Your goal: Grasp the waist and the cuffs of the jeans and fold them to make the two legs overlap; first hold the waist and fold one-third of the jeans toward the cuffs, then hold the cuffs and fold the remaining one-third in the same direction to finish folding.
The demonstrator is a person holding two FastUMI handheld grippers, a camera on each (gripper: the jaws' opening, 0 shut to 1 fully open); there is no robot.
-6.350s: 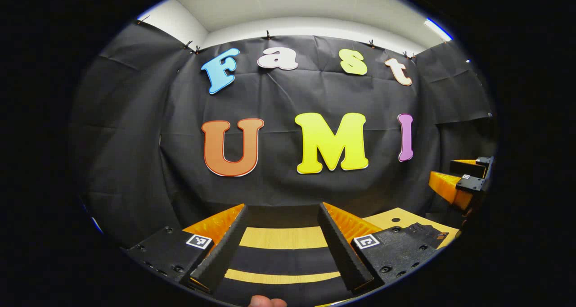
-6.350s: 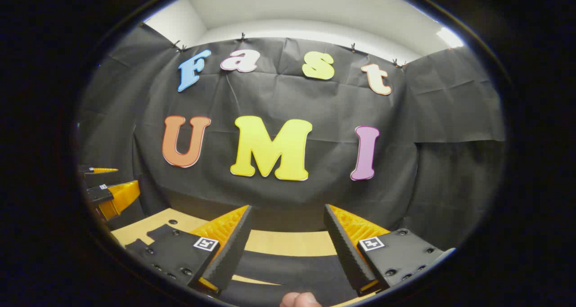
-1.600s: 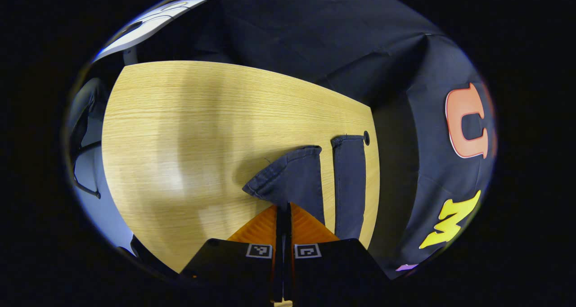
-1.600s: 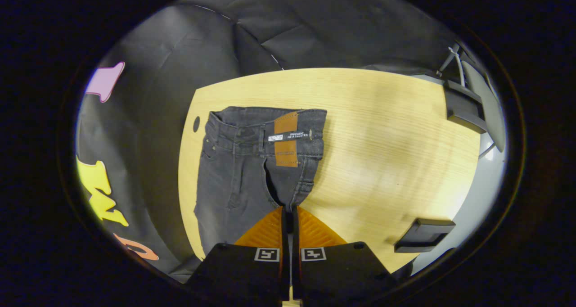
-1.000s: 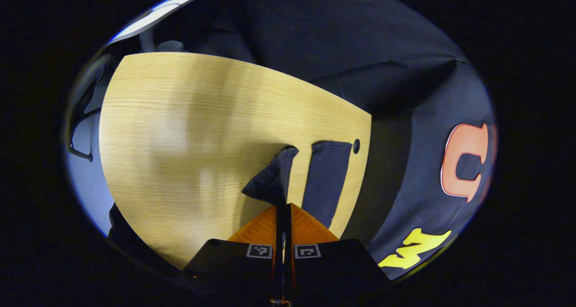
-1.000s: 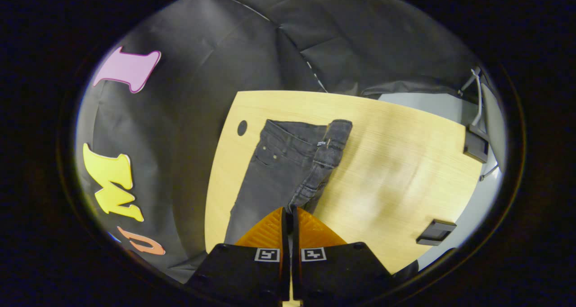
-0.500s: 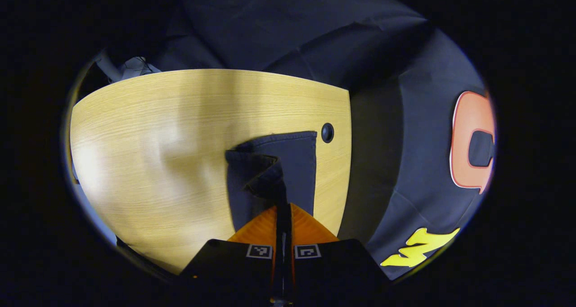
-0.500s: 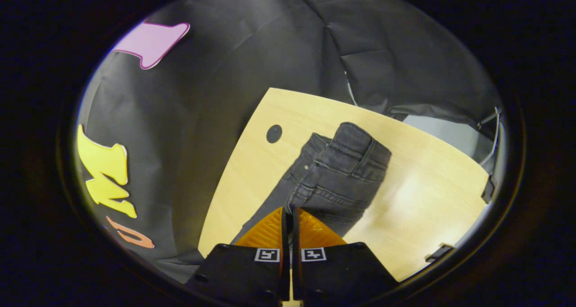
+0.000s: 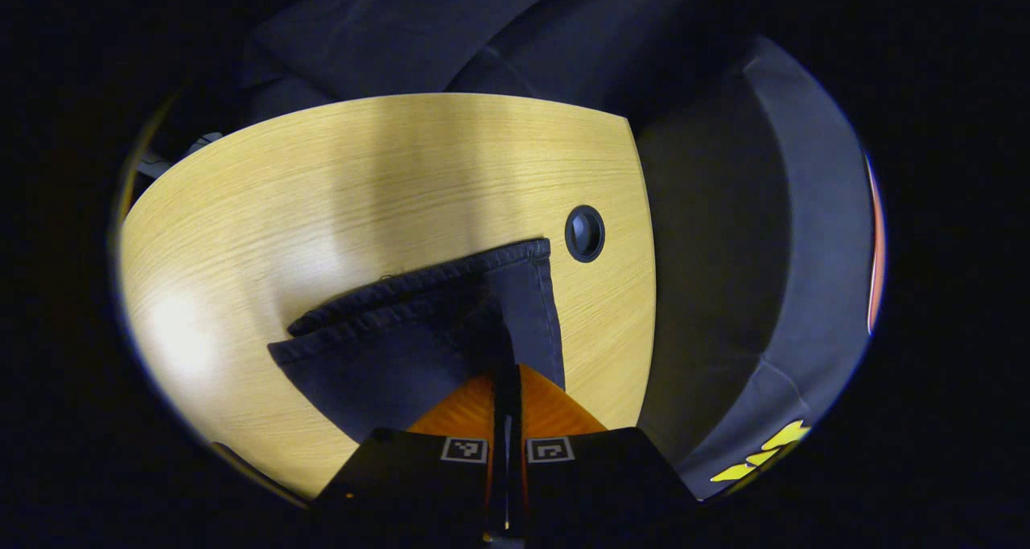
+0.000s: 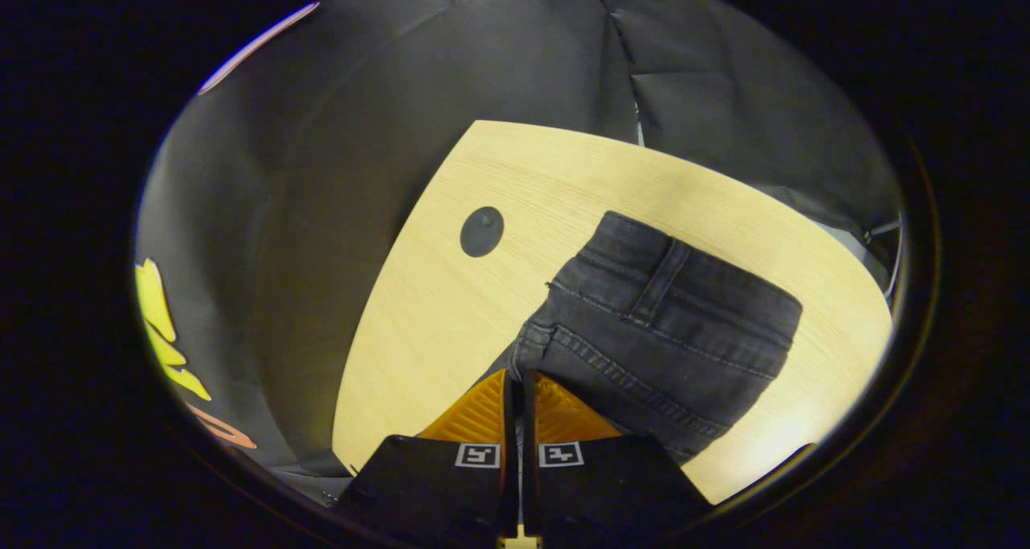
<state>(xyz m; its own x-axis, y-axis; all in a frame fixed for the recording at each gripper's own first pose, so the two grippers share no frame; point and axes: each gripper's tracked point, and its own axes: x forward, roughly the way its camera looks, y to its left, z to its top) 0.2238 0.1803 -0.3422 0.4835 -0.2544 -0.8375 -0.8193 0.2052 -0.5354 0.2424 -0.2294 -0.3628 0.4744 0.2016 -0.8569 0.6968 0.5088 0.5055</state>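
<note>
Since half a second ago, the lifted leg has come down onto its twin. In the left gripper view, the left gripper is clamped on the cuffs of the jeans, one cuff lying almost square on the other near a round hole in the desk. In the right gripper view, the right gripper pinches the waist, doubled flat on the desk. The leg-over-leg fold looks done; both thirds are still to fold.
</note>
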